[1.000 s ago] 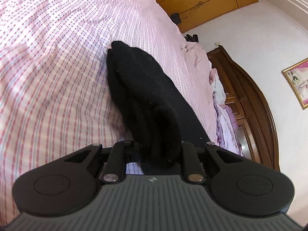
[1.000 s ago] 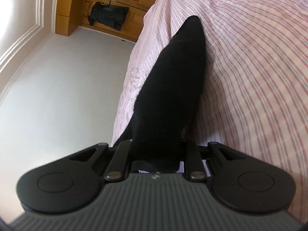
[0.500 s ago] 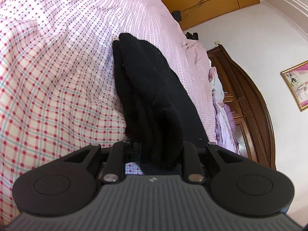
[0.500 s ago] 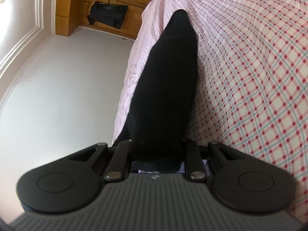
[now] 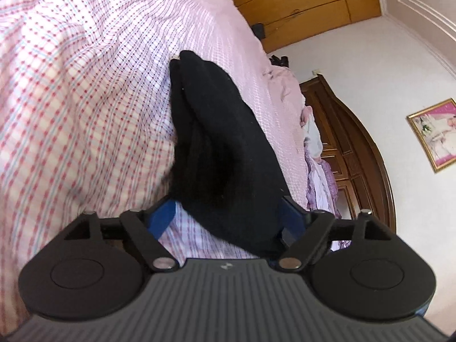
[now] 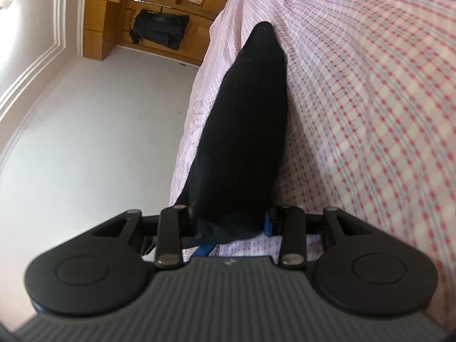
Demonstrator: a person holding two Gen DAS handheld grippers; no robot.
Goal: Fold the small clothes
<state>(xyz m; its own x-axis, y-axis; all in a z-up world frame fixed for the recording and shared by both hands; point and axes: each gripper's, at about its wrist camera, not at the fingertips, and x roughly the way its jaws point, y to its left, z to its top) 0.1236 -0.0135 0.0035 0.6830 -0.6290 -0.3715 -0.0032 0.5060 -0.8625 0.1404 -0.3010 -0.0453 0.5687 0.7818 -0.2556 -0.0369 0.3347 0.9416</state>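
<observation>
**Left jaws let go, sock laid on the bed**

Here we are at the bed (image 5: 85,108), and the black sock (image 5: 222,154) lies stretched along the checked sheet, toe end far out, cuff end near both tools. Seen from the left gripper (image 5: 228,216), the jaws stand spread wide, blue fingers (image 5: 161,213) showing on either side of the cloth and nothing pressed between them. My read: the sock has been set down so the fold can rest flat, and that hand is freeing itself.

Over on the right gripper (image 6: 236,222), the sock (image 6: 245,131) runs straight out ahead along the edge of the bed (image 6: 370,114). Its jaws are partly parted, a sliver of blue at each side, the cuff bunched in the gap; whether they still pinch it, I cannot tell.

Compared with 0.5 s ago: the left jaws were closed tight on the cuff and have now swung open; the right ones have widened a little too. The sock itself has hardly shifted
</observation>
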